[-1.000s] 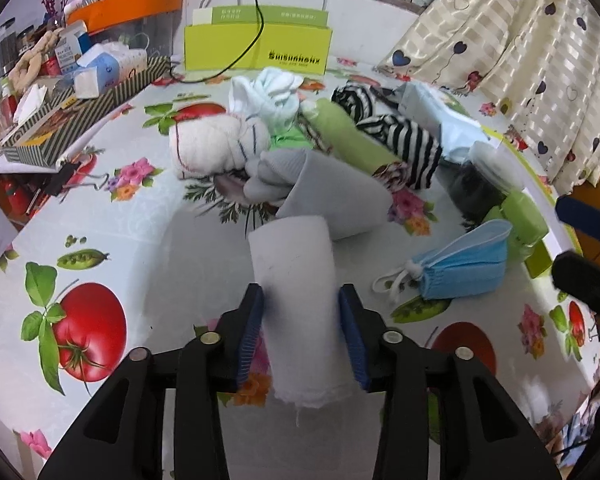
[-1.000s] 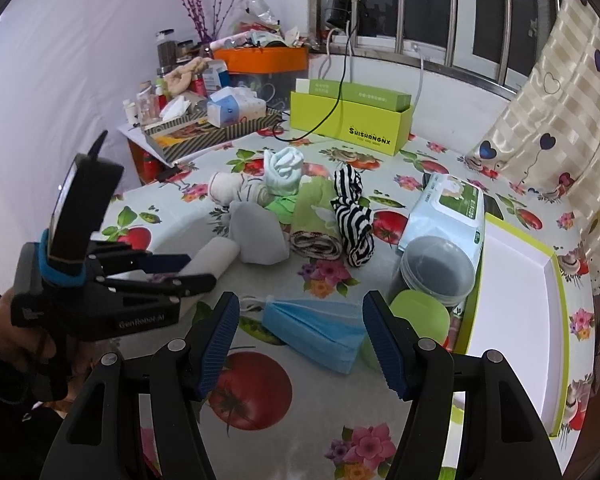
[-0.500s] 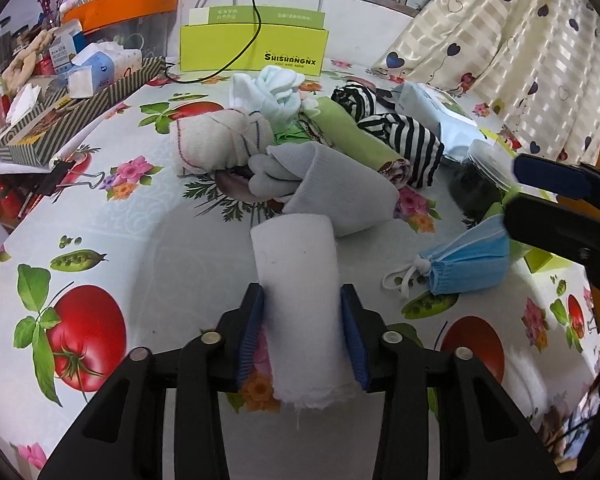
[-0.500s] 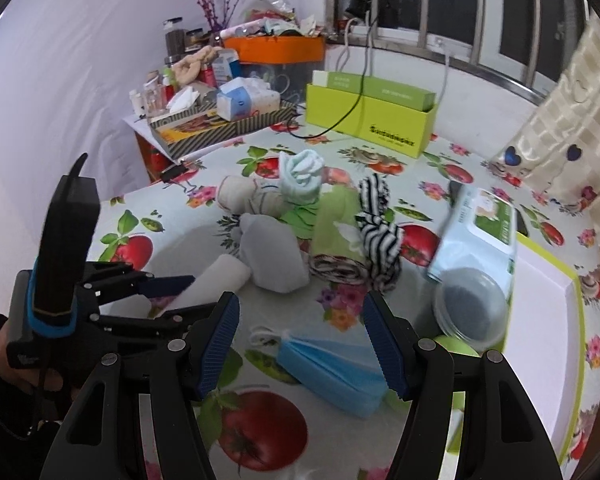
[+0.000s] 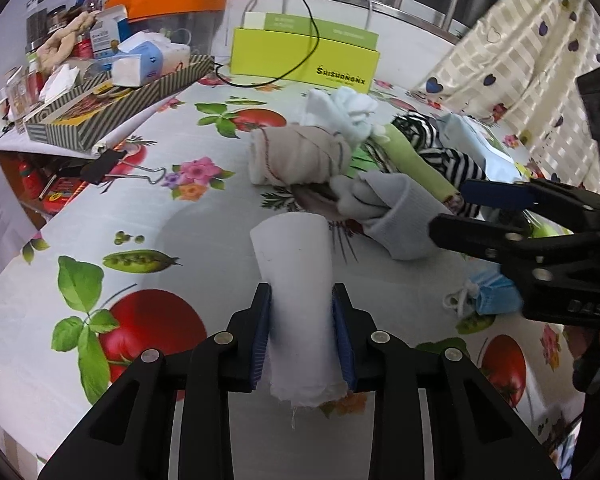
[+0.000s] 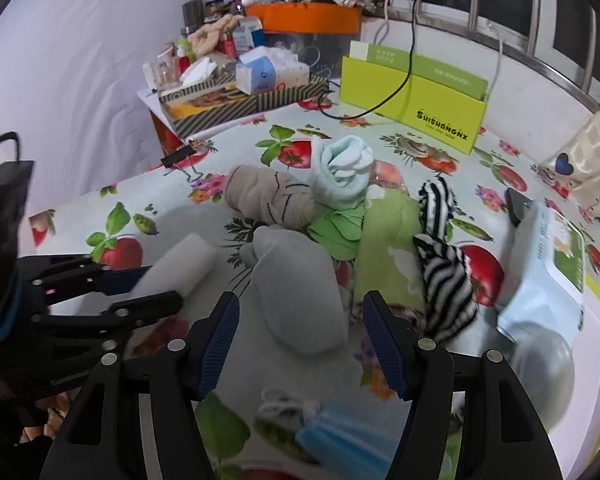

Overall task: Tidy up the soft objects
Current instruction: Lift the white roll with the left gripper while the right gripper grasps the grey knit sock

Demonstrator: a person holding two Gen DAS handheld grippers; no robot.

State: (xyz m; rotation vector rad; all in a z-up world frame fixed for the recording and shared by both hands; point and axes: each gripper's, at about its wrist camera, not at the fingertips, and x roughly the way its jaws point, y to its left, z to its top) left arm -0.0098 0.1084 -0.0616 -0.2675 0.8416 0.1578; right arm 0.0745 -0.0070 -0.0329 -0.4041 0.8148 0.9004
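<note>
One rolled white cloth (image 5: 300,296) sat clamped in my left gripper (image 5: 302,334) near me; my right gripper (image 6: 300,340) gaped wide over the grey sock bundle (image 6: 300,284). Most soft items lay unsorted.

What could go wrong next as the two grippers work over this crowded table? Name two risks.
1. The right gripper, jaws open, hangs over the grey sock, which touches the beige sock roll and green cloth; closing may drag those neighbours.
2. The left gripper holds the white cloth roll close beside the right gripper; the two could collide, perhaps loosening the roll.
</note>
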